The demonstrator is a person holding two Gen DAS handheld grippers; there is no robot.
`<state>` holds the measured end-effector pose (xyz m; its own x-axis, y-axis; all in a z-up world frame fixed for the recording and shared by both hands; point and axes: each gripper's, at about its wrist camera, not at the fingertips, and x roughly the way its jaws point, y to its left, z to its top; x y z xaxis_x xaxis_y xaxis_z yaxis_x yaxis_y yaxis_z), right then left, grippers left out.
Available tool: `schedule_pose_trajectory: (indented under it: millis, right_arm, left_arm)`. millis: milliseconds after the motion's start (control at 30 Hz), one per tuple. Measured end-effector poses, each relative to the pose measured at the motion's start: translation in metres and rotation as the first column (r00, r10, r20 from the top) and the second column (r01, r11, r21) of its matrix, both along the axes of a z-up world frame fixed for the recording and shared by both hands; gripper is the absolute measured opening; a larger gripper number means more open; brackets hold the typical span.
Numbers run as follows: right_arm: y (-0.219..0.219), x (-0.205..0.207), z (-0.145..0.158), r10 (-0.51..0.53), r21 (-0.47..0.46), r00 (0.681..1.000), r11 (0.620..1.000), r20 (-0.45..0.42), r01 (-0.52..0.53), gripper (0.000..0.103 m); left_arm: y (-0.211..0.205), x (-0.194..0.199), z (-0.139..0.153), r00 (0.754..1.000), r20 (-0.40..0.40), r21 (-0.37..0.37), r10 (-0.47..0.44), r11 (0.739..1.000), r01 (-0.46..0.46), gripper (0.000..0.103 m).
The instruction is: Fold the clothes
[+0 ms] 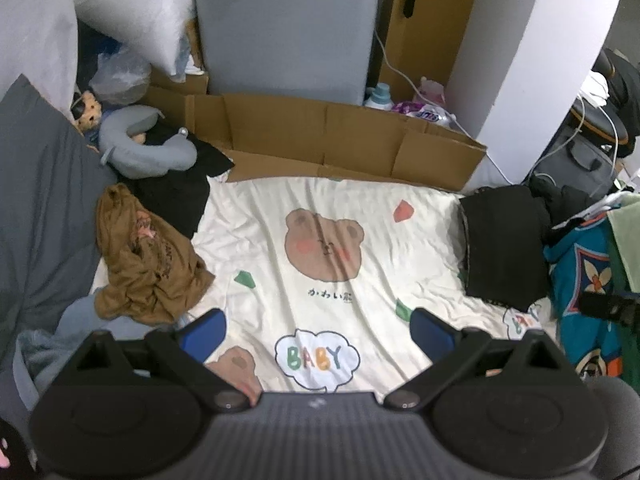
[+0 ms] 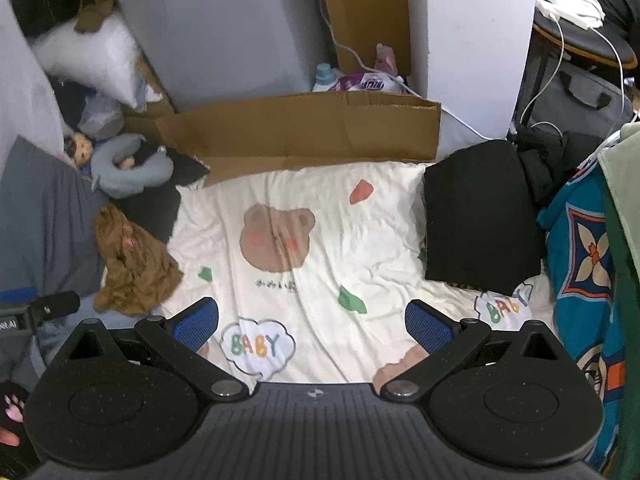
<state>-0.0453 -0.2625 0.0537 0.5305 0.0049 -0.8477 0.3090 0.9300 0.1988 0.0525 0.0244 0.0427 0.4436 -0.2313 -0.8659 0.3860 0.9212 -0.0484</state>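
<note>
My left gripper (image 1: 318, 330) and right gripper (image 2: 312, 322) hover with jaws spread wide, empty. Crumpled brown garment (image 1: 140, 256) lies left on the bear-print sheet (image 1: 320, 280); folded black garment (image 2: 480, 216) right.

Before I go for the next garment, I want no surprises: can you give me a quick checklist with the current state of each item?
1. Left claw open with nothing in it: ok.
2. Right claw open with nothing in it: ok.
3. Crumpled brown shirt in view, nothing lying on it: ok.
4. Middle of the bear-print sheet free for folding: ok.
5. Folded black garment set aside at the sheet's right edge: ok.
6. Brown shirt free of the black cloth behind it: cannot tell; their edges meet.
</note>
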Motion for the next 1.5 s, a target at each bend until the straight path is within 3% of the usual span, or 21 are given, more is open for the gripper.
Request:
schedule_pose_trajectory:
  millis: [367, 767, 1133, 1300, 1500]
  right_arm:
    - [0.02, -0.025, -0.017, 0.056, -0.036, 0.998, 0.998, 0.036, -0.054, 0.102]
    - [0.024, -0.047, -0.048, 0.047, -0.076, 0.999, 0.996, -0.016, -0.048, 0.102]
    - [0.027, -0.036, -0.06, 0.123, 0.001, 0.991, 0.992, -0.042, -0.124, 0.102]
    - [0.023, -0.038, -0.06, 0.098, 0.003, 0.995, 0.995, -0.036, -0.098, 0.102]
    - [0.02, -0.036, -0.06, 0.082, -0.021, 0.993, 0.996, -0.084, -0.084, 0.102]
  left_arm:
    - [0.006, -0.023, -0.031, 0.999, -0.019, 0.038, 0.046, 0.998, -0.045, 0.099]
    - [-0.001, -0.042, -0.055, 0.997, -0.016, 0.057, 0.076, 0.996, -0.075, 0.1]
    - [-0.017, -0.066, -0.067, 0.995, 0.019, 0.015, 0.101, 0.995, -0.101, 0.1]
    - [-0.028, -0.069, -0.067, 0.995, 0.073, 0.064, 0.073, 0.995, -0.078, 0.1]
    - [-0.034, -0.065, -0.068, 0.996, 0.026, 0.057, 0.085, 0.995, -0.086, 0.101]
